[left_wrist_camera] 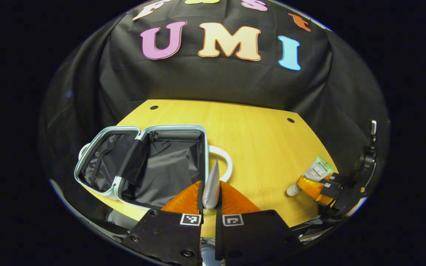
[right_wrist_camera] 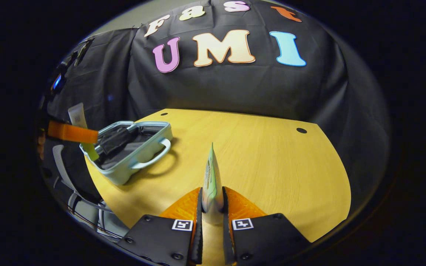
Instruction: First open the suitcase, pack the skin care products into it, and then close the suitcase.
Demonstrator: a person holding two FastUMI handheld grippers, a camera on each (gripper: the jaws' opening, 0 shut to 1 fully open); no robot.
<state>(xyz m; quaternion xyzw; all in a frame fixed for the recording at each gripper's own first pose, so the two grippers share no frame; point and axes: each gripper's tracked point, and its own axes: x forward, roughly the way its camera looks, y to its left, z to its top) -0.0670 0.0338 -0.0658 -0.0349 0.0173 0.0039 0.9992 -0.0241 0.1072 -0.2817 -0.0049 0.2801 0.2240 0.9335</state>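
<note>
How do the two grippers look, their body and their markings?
Each gripper, left gripper and right gripper, has two flat black plates with screws at the base. Each plate carries a small square black-and-white marker near its inner edge.

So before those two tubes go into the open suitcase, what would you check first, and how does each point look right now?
1. Suitcase open: ok, both halves lie flat.
2. Lined compartments free of clutter: ok, only the black lining shows.
3. Left gripper holds its tube: ok, both fingers press on it.
4. Right gripper holds the green-and-white tube: ok, pinched between both fingers.
5. Left tube over the suitcase: cannot tell; it sits near the handle edge.
6. Right tube's path across the table: ok, bare wood up to the suitcase.
</note>
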